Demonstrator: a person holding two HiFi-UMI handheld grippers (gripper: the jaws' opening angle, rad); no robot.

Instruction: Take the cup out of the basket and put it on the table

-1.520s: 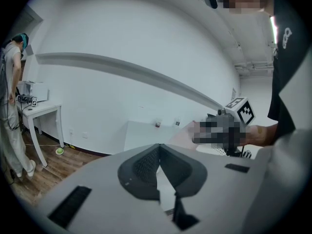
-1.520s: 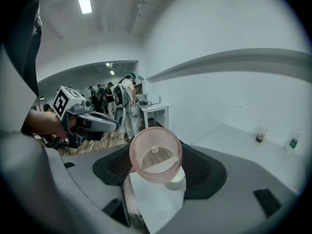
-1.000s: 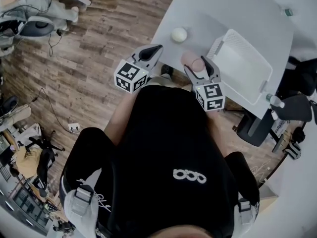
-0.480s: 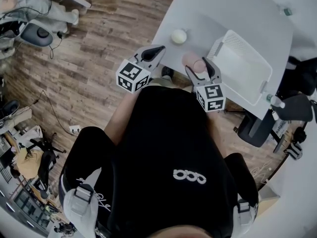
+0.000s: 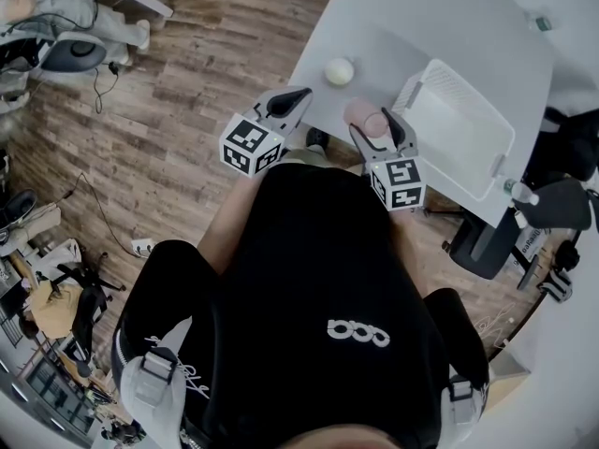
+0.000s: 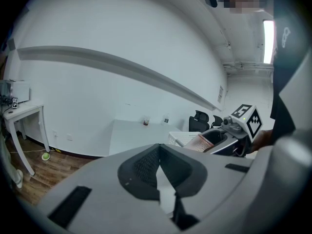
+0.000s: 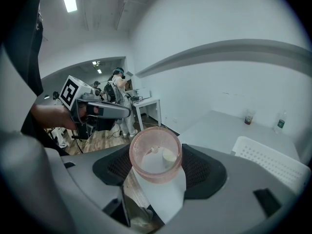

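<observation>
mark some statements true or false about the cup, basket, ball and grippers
1. The cup sits between the right gripper's jaws. True.
2. The cup is in the basket. False: the right gripper holds it outside the basket.
3. The left gripper is shut with nothing in it. True.
4. The ball lies in the basket. False: it lies on the table, apart from the basket.
5. The basket stands on the table. True.
</observation>
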